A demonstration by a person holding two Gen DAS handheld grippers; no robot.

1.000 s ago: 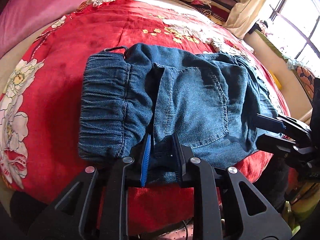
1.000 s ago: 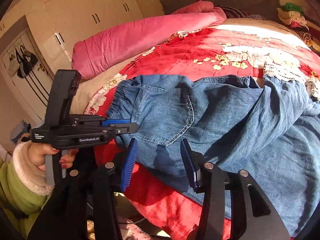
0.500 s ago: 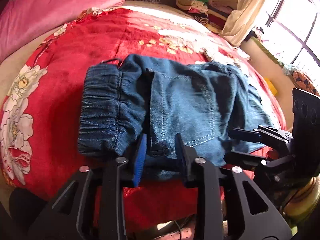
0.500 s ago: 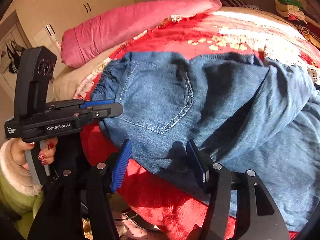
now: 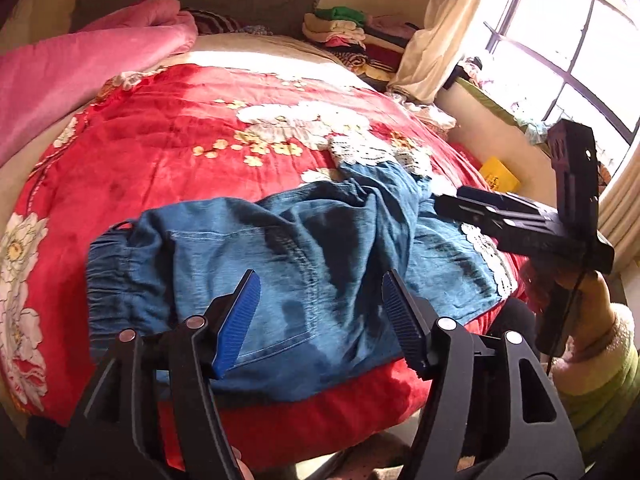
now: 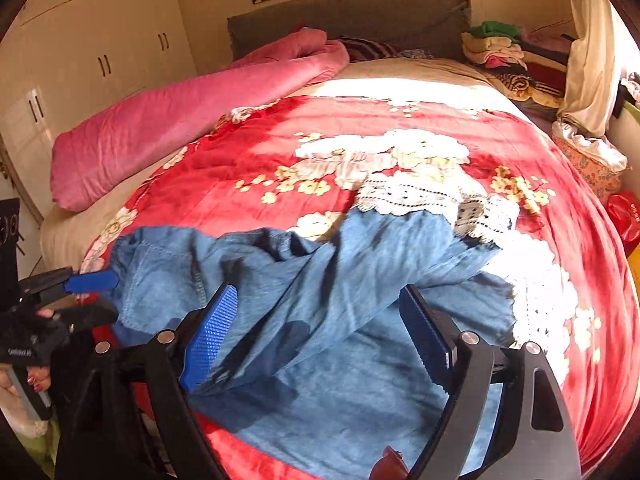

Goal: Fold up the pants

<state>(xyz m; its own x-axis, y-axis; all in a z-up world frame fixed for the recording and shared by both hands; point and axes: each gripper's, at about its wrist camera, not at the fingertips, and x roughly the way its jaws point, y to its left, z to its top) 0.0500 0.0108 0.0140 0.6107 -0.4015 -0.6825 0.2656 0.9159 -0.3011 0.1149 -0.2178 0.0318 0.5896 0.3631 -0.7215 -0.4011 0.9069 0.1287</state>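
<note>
My left gripper (image 5: 320,312) above denim pants (image 5: 304,264), jaws opening, pads clear of cloth; my right gripper (image 6: 316,336) likewise opening, nothing pinched; pants lie rumpled on red floral blanket (image 5: 160,148) near bed's front edge

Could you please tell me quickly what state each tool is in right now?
Left tool: jaws opening, holding nothing, above the blue denim pants.
Right tool: jaws opening, holding nothing, above the same pants.

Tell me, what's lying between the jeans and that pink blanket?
Only the red floral quilt separates the jeans from the pink blanket, seen in the right wrist view.
</note>
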